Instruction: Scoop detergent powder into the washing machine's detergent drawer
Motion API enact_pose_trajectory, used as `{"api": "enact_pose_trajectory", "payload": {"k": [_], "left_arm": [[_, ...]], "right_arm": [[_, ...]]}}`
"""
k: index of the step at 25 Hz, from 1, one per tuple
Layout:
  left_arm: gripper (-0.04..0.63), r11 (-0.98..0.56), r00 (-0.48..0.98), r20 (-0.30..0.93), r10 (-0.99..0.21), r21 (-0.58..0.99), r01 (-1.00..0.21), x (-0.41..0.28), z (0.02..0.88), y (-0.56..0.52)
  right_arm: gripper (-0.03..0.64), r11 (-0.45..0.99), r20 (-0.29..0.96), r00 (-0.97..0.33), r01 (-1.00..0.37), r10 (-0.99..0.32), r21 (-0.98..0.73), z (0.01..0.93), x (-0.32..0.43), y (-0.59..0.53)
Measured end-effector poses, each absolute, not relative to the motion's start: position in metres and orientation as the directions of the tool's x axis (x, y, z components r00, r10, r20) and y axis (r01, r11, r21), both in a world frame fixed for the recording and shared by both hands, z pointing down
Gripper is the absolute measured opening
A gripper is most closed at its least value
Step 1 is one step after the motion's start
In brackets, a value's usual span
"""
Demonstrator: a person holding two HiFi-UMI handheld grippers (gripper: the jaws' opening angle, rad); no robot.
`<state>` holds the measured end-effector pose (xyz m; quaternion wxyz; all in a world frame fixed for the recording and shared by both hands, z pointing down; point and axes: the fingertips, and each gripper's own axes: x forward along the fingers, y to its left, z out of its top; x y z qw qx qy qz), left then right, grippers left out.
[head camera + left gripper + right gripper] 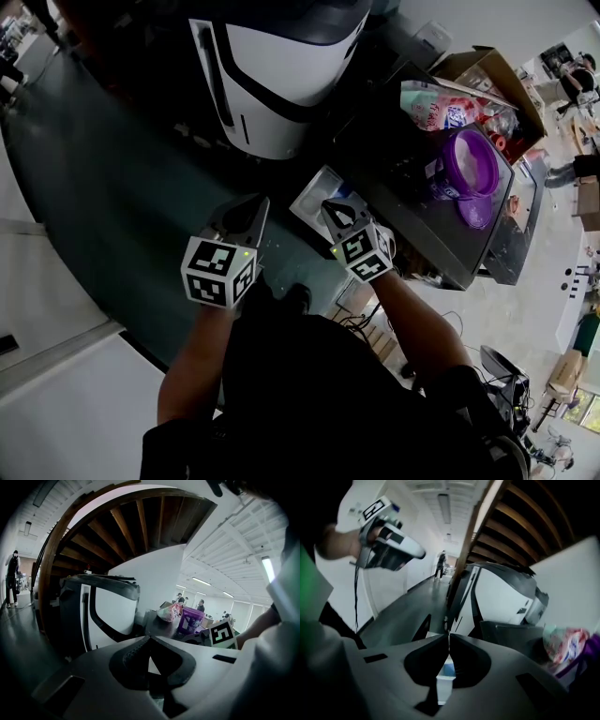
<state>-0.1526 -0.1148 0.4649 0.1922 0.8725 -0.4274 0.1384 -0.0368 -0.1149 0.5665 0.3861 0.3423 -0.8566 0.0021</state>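
The white washing machine stands ahead on the dark floor. Its open detergent drawer juts out below it, white with a blue part inside. My right gripper hovers just over the drawer, shut and empty, jaw tips touching. My left gripper hangs to the left of the drawer, also shut on nothing. A purple detergent tub and a pink-and-white detergent bag sit on the dark unit to the right. No scoop can be made out.
A cardboard box stands behind the tub. The dark unit's near edge lies beside my right arm. A wooden staircase arches over the machine. People stand far off in the room.
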Motion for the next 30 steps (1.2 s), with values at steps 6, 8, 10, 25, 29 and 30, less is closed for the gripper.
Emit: {"api": "enact_pose_trajectory", "payload": {"k": [6,8,10,25,29,30], "left_arm": [[0.008,-0.565,0.596,0.397,-0.698,0.207,-0.799,-0.150,0.457,-0.116],[0.008,-0.565,0.595,0.397,-0.698,0.204,-0.799,-0.148,0.455,-0.116],[0.008,-0.566,0.596,0.397,-0.698,0.202,-0.799,-0.145,0.453,-0.116],[0.008,-0.564,0.590,0.367,-0.719,0.186,-0.804,-0.098,0.436,-0.102],[0.008,-0.563,0.585,0.367,-0.724,0.176,-0.807,-0.089,0.430,-0.101],[0.008,-0.565,0.585,0.369,-0.722,0.173,-0.806,-0.087,0.429,-0.101]], "right_arm": [[0.020,0.679,0.598,-0.536,-0.734,-0.596,0.018,0.544,-0.023,-0.125],[0.020,0.666,0.582,-0.545,-0.746,-0.604,-0.007,0.540,-0.018,-0.128],[0.020,0.651,0.563,-0.560,-0.757,-0.608,-0.050,0.535,-0.015,-0.130],[0.020,0.544,0.394,-0.675,-0.737,-0.624,-0.401,0.494,0.023,-0.121],[0.021,0.532,0.399,-0.681,-0.730,-0.614,-0.428,0.497,0.023,-0.119],[0.020,0.524,0.395,-0.684,-0.726,-0.613,-0.445,0.498,0.022,-0.119]]}}
